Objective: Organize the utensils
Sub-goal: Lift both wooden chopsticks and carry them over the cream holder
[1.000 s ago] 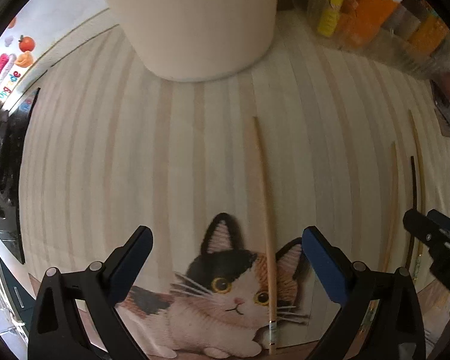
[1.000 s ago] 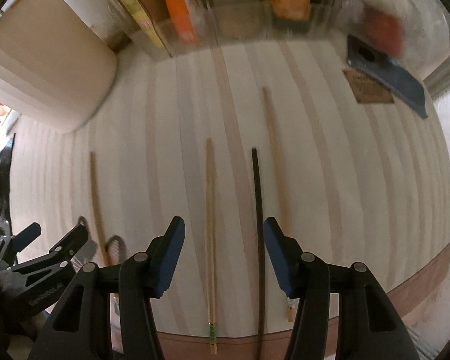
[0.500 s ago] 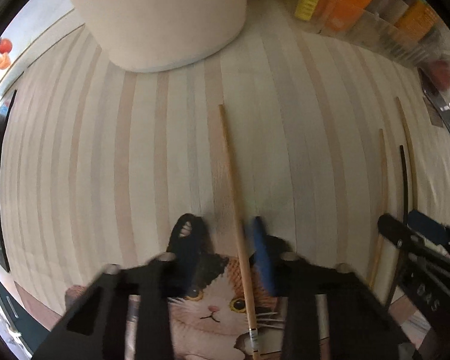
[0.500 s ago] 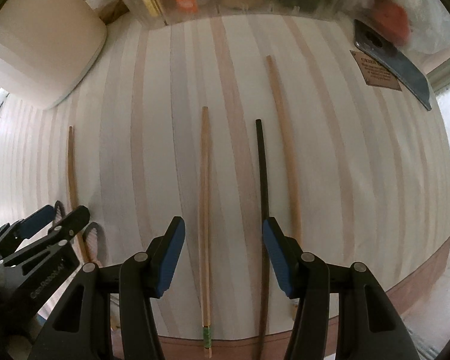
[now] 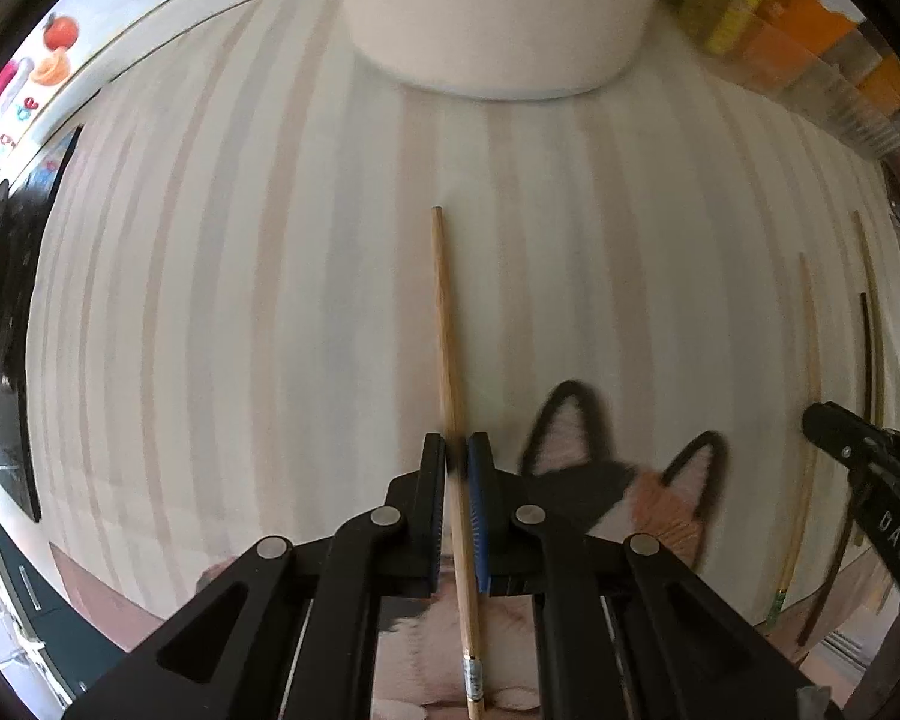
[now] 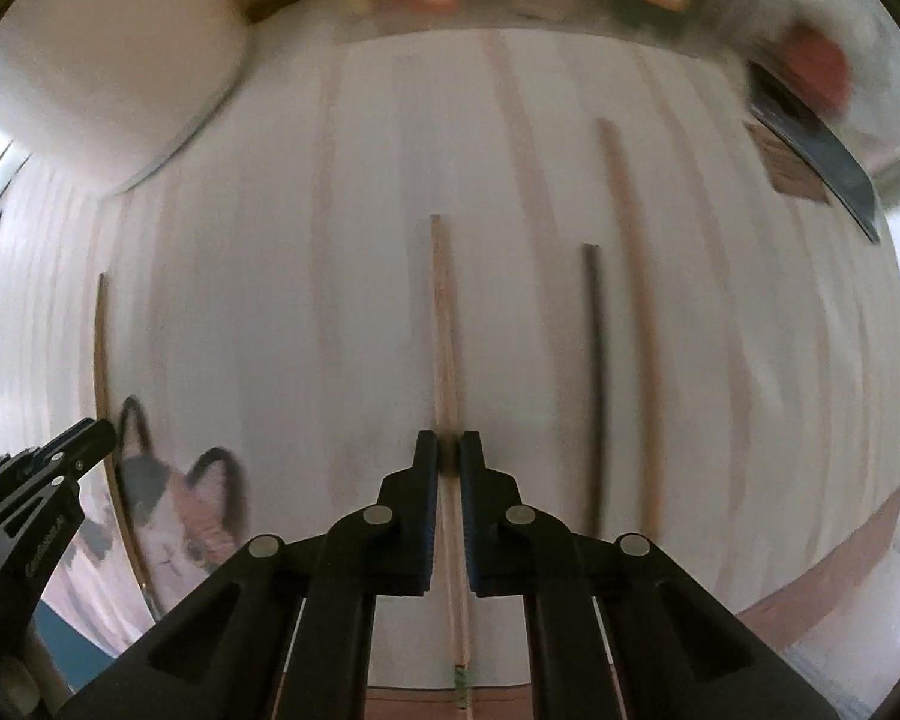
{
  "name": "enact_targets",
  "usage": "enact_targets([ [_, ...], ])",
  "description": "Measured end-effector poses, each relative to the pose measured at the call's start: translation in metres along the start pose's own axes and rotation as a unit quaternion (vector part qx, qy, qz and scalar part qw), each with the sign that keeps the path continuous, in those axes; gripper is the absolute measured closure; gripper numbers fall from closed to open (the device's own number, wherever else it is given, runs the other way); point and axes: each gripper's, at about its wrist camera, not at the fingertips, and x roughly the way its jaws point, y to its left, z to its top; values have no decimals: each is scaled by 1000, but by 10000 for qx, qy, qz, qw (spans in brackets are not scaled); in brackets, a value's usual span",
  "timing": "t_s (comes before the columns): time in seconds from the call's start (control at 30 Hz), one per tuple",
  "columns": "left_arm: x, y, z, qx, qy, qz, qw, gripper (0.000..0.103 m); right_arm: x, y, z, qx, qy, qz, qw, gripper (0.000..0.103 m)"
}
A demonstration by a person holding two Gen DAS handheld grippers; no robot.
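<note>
Both grippers are clamped on a stick rn, so here's what could go sideways imo.

The left gripper (image 5: 456, 459) just snapped closed on a pale wooden chopstick with a silver band near its lower end (image 5: 448, 324). The right gripper (image 6: 448, 459) just did the same on a pale wooden chopstick with a green tip (image 6: 444, 312). Both sticks look flat on the striped cream placemat with a calico cat print (image 5: 240, 300), w/ the pads pinching each shaft well away from its far end.

Risks as I see them:
- Thin round sticks + flat pads = they can roll or pivot in the grip. On the lift, the long free end prob droops or swings.
- The right view is blurry, so I can't tell how squarely those pads sit on the shaft. An off-centre pinch could let it slip out.
- A black chopstick (image 6: 594, 384) and a darker brown wooden chopstick (image 6: 630, 312) lie just beside the right one. Any sideways drag could knock them out of line.
- The big cream round container (image 5: 498, 18) at the far edge is prob where they go. A tilted stick could hit its rim instead of dropping in.
- Both grippers are near each other, so swinging ends could clash btw.
</note>
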Motion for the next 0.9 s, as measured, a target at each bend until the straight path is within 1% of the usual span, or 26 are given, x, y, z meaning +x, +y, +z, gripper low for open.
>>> enact_targets([
  [0.1,-2,10,-1,-89,14,-69,9999,97,2,27,-3,-279,4,65,9996,95],
  [0.17,-5,13,1,-117,25,-100,9999,97,3,43,-5,-422,-3,15,9991,95],
  [0.2,-3,18,8,-109,36,-95,9999,98,3,47,-5,-472,-8,-48,9989,95],
  [0.27,-6,16,9,-92,44,-84,9999,97,5,54,-5,-533,23,-122,9985,95],
  [0.37,-2,9,2,-112,45,-117,9999,98,6,60,-3,-499,92,-33,9987,95],
  [0.43,-1,11,-1,-119,45,-124,9998,98,6,47,5,-520,129,-14,9986,95],
  [0.47,-2,12,-1,-121,45,-120,9998,98,6,48,6,-572,144,-64,9982,95],
  [0.5,-2,12,-1,-123,46,-121,9998,98,1,40,11,-583,151,-92,9981,95],
  [0.6,-1,10,0,-106,48,-87,9999,98,-1,40,19,-561,142,-144,9982,96],
  [0.63,-1,7,1,-66,41,-45,10000,98,-1,38,18,-585,129,-154,9981,96],
  [0.67,-1,3,1,-6,24,-43,10000,98,-1,38,17,-658,111,-305,9973,96],
  [0.73,-1,-8,2,88,24,-158,9998,98,0,37,17,-667,96,-443,9967,96],
  [0.8,-1,-17,2,164,-8,-139,9998,98,0,32,19,-617,136,-464,9969,96],
  [0.9,0,-20,4,167,-19,-143,9998,98,-1,28,24,-590,198,-416,9972,96],
])
